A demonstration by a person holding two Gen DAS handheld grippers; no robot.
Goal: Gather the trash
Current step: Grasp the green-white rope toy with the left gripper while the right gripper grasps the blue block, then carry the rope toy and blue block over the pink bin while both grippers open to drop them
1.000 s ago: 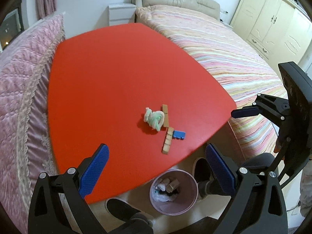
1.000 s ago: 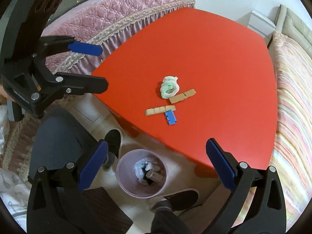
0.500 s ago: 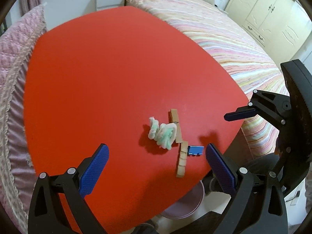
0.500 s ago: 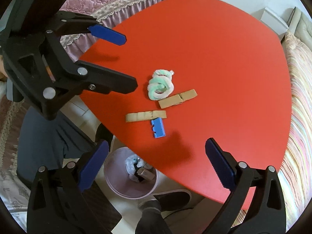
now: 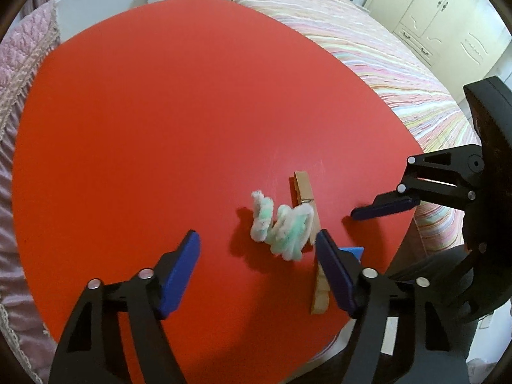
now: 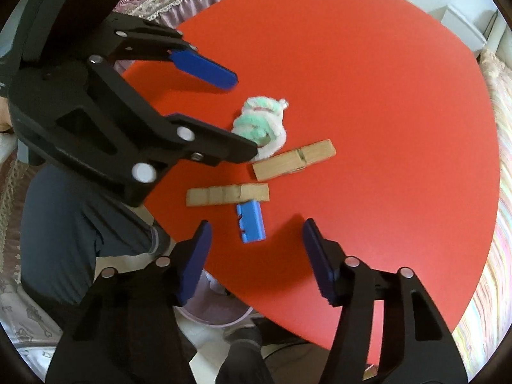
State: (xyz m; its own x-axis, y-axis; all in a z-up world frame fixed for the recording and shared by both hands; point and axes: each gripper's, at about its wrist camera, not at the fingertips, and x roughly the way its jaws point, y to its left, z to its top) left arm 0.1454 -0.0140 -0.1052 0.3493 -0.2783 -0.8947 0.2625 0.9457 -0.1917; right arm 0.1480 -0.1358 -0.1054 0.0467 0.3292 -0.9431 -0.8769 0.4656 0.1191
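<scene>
On the red table (image 5: 160, 128) lie a fuzzy green-and-white wad (image 5: 281, 224), two wooden clothespins (image 5: 305, 192) (image 5: 320, 291) and a small blue clip (image 5: 352, 251). My left gripper (image 5: 257, 256) hangs just above the wad (image 6: 262, 124) with its jaws closing. The wad sits between and ahead of the pads, untouched. My right gripper (image 6: 256, 246) hovers over the blue clip (image 6: 251, 220), jaws closing, and the clip lies in the gap with neither pad pressing it. The clothespins (image 6: 294, 160) (image 6: 227, 194) lie just beyond the clip.
A pink bin (image 6: 217, 313) stands on the floor under the table's near edge, mostly hidden. A person's dark trouser leg (image 6: 80, 217) and shoe (image 6: 243, 342) are beside it. A striped bed (image 5: 368, 48) flanks the table on the right and a pink quilted bed (image 5: 19, 64) on the left.
Both grippers have come down and forward toward the pile, which looks much larger now. Both pairs of jaws have narrowed. The bin has slid out of the left wrist view.
</scene>
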